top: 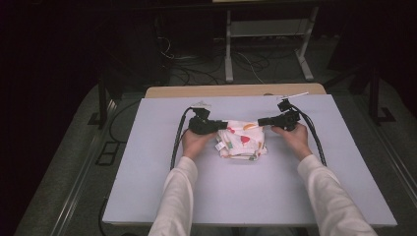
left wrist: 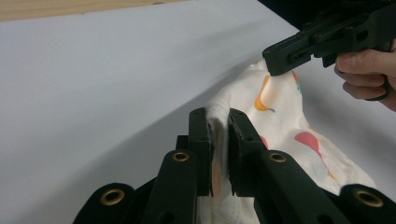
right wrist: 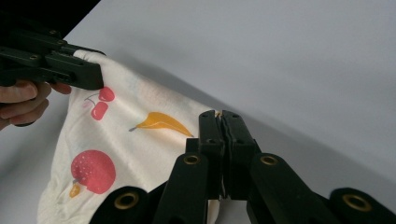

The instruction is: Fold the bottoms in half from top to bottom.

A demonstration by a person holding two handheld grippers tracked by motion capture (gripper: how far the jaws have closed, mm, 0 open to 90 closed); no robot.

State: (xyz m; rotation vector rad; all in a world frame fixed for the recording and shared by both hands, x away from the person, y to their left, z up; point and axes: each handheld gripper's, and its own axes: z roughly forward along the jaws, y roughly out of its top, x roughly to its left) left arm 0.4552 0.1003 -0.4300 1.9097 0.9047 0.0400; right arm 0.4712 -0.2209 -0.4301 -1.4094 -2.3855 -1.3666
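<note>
Cloth [top: 242, 141], white with a fruit print, is pinched at one top corner by the left claw [left wrist: 219, 122] and at the other by the right claw [right wrist: 220, 115], both clamped tight on its edge. It hangs stretched between them, its lower folds bunched on the grey table [top: 246, 196].

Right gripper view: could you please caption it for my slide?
Right tool pinching fruit-print cloth opposite the left tool.
</note>
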